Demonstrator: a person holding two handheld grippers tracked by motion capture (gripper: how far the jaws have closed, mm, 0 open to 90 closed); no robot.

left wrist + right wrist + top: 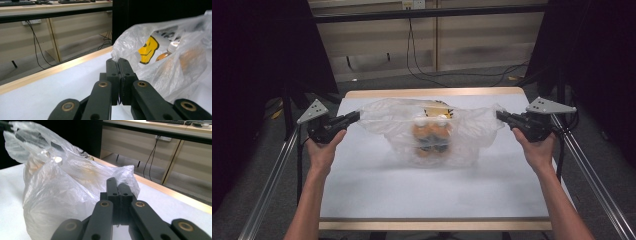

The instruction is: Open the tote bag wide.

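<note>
Plastic bag gripped at both ends, bottles inside.

Left claw (355, 117) and right claw (500, 115) are each clamped on an opposite edge of the clear plastic bag (432, 132), stretched between them at mid-surface (432, 195). Two orange-tinted bottles (431, 135) sit inside. Judged: loading and grip are done; lifting or carrying the bag off remains.

The clear crinkled plastic bag (432, 131) with two orange bottles (430, 136) inside stands in the middle of the white table top (432, 192) and blocks the way between the left gripper (357, 116) at 9 o'clock and the right gripper (499, 115) at 3 o'clock. From the bag toward 6 o'clock the white surface is bare, and a hand can pass there. Toward 12 o'clock, a narrow strip remains before the wooden table edge (434, 93).
</note>
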